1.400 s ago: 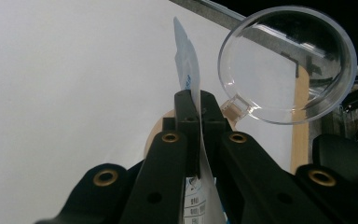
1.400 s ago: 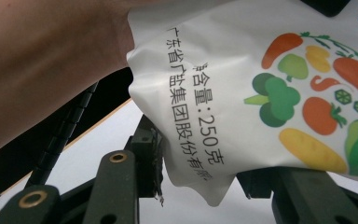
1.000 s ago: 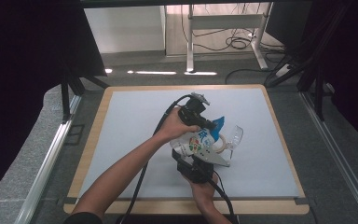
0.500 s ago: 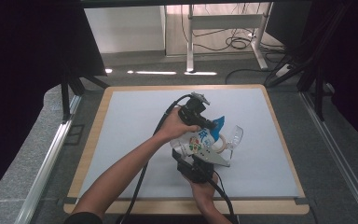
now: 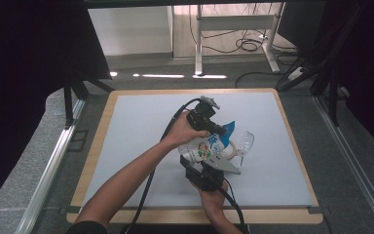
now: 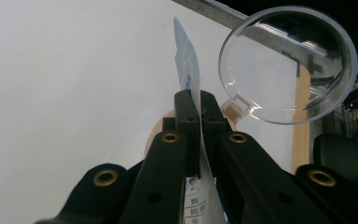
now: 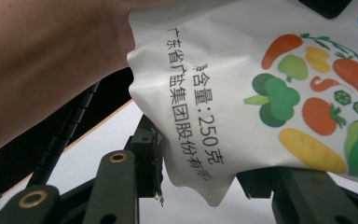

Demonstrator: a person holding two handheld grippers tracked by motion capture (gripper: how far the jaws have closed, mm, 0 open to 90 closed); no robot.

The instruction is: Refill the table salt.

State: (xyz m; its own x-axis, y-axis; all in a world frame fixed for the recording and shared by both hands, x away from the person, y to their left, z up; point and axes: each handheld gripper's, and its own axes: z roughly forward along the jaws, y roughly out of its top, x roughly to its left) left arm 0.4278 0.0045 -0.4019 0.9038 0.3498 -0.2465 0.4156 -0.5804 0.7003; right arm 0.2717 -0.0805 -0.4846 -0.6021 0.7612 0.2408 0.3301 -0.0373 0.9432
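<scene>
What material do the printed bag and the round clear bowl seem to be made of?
Printed bag: apparently thin glossy plastic film; it creases softly and shines where the right gripper holds it. Clear bowl: probably rigid transparent plastic, though glass is possible; the table shows through and its rim glints.

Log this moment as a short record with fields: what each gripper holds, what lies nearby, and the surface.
left gripper: jaws shut on the top edge of the printed pouch
right gripper: jaws closed on the pouch's lower end, by the vegetable print
pouch position: lifted off the table, held between both grippers
nearby: clear plastic lid beyond the pouch, with a wooden ring beside it
surface: white mat on a wood-edged table
</scene>
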